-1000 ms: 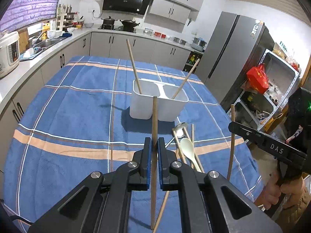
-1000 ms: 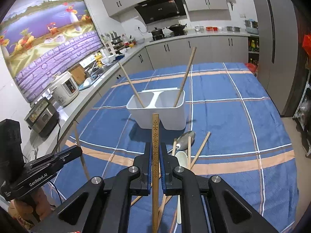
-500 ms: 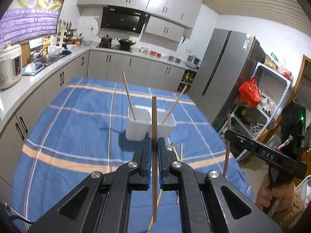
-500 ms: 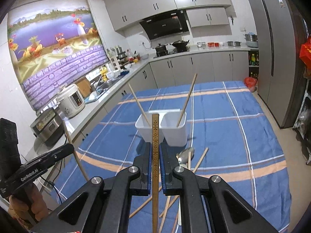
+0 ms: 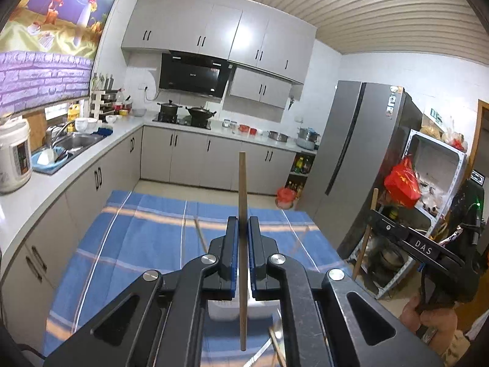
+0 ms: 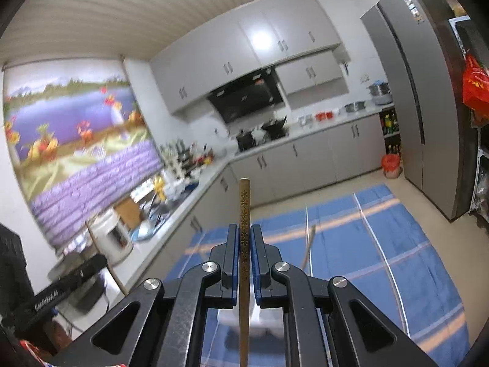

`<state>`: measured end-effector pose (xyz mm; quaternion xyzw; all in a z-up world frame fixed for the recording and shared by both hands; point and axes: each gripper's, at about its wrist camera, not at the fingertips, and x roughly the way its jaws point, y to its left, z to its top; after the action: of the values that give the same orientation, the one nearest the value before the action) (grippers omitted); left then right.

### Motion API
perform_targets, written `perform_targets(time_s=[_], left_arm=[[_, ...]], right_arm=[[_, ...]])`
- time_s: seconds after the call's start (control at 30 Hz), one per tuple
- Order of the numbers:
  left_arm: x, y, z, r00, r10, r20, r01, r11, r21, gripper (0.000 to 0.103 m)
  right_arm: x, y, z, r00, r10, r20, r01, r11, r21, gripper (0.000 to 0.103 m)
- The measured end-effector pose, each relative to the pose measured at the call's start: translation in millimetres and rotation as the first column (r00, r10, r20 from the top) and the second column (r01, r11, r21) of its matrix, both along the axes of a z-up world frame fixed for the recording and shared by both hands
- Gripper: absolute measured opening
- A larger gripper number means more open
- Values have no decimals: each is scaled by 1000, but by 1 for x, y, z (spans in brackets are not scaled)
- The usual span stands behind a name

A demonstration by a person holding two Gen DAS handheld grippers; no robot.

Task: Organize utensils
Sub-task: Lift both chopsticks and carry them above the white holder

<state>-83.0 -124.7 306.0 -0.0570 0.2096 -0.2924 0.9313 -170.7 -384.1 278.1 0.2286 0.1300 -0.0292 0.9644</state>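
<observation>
My left gripper (image 5: 243, 229) is shut on a plain wooden chopstick (image 5: 242, 189) that stands upright between its blue pads. My right gripper (image 6: 244, 238) is shut on a patterned wooden chopstick (image 6: 244, 202), also upright. Both are raised high above the blue striped tablecloth (image 5: 146, 229). The white two-compartment utensil holder (image 5: 223, 309) is mostly hidden behind the left fingers; it also shows in the right wrist view (image 6: 262, 321). In the left wrist view, the right gripper (image 5: 374, 214) is at the right with its chopstick (image 5: 365, 235). In the right wrist view, the left gripper (image 6: 101, 261) is at the left.
Two chopsticks (image 5: 200, 235) lean out of the holder. A spoon and loose chopsticks (image 5: 275, 342) lie on the cloth near the holder. A grey counter with a rice cooker (image 5: 13, 156) runs along the left. A fridge (image 5: 360, 159) and a shelf rack (image 5: 428, 189) stand on the right.
Both grippers have risen and tilted upward with their chopsticks; the table and holder have dropped low in both views, and the kitchen cabinets and ceiling now fill them.
</observation>
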Motion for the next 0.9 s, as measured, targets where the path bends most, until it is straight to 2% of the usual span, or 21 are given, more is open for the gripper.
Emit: perform_targets(time_s=[0.2, 0.4, 0.6, 0.9], left_arm=[[66, -36, -11, 1000, -2, -9, 2, 1000, 19, 5], [114, -70, -48, 999, -15, -48, 18, 997, 72, 5], [138, -90, -86, 994, -11, -110, 24, 992, 121, 6], [140, -85, -102, 989, -7, -150, 28, 991, 133, 6]], right_arm=[[65, -5, -2, 994, -106, 17, 107, 991, -79, 8], [110, -4, -27, 988, -152, -28, 147, 979, -142, 8], [125, -7, -65, 983, -142, -115, 127, 983, -132, 8], [119, -11, -89, 977, -102, -186, 83, 991, -105, 10]])
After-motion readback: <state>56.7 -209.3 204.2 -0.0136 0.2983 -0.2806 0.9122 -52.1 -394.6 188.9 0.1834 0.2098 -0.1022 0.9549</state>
